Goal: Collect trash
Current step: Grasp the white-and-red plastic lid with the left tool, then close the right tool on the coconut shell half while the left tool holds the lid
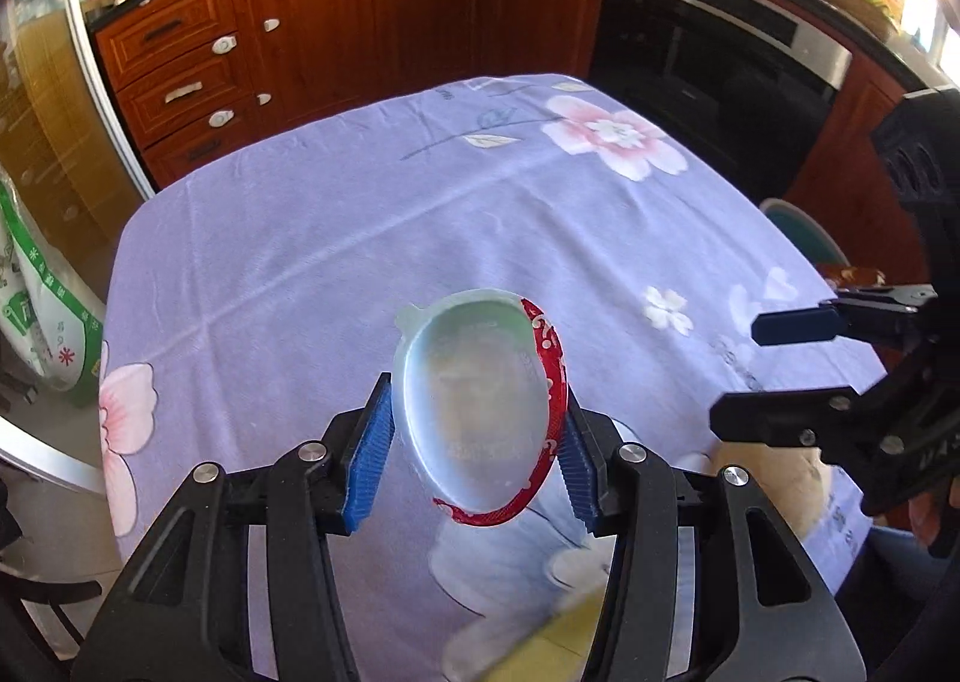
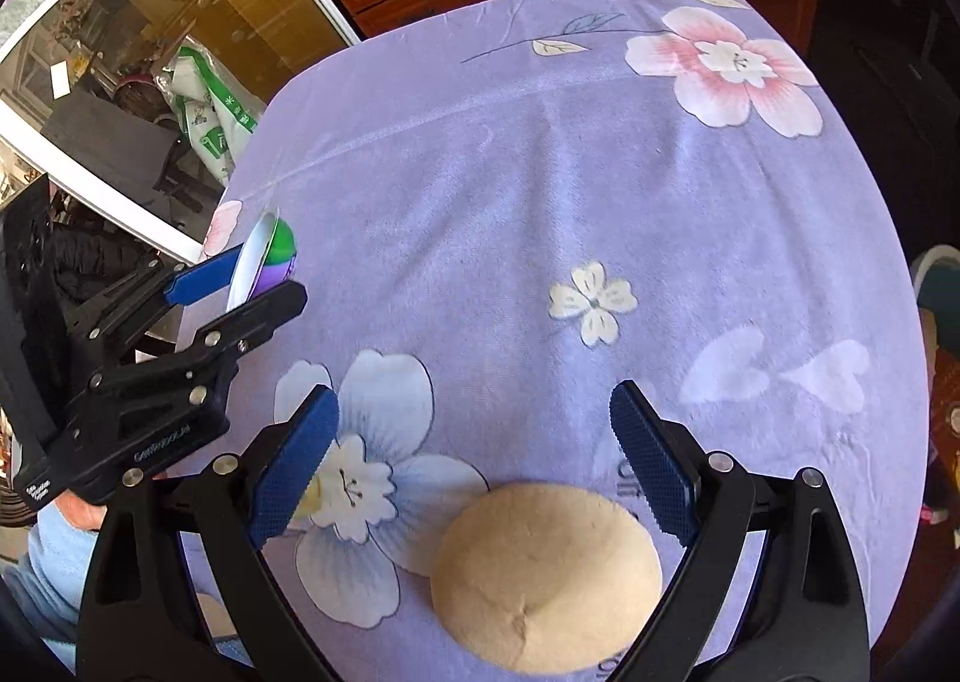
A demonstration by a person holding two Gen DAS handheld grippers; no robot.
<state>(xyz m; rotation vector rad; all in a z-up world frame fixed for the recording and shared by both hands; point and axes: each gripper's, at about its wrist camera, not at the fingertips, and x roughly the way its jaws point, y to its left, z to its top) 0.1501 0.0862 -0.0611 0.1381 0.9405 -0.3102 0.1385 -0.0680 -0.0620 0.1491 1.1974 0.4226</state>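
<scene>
Left claw [image 1: 474, 436]: pinching an empty plastic cup [image 1: 480, 406] by its sides, tilted, lifted above the lilac-clothed surface [image 1: 360, 214], apparently for carrying off. Right claw [image 2: 474, 466]: spread, empty, straddling a beige rounded lump [image 2: 546, 574] lying right of the cup, likely next

Left wrist view: yellowish object [image 1: 540, 643] at near edge, blurred and cut off by frame; identity unreadable, possibly a sponge. Print inside the cup [image 1: 480, 400] too smeared to read. Right wrist view: beige round lump [image 2: 546, 577] cropped at bottom edge; tablecloth lettering [image 2: 630, 472] partly hidden behind it.
</scene>
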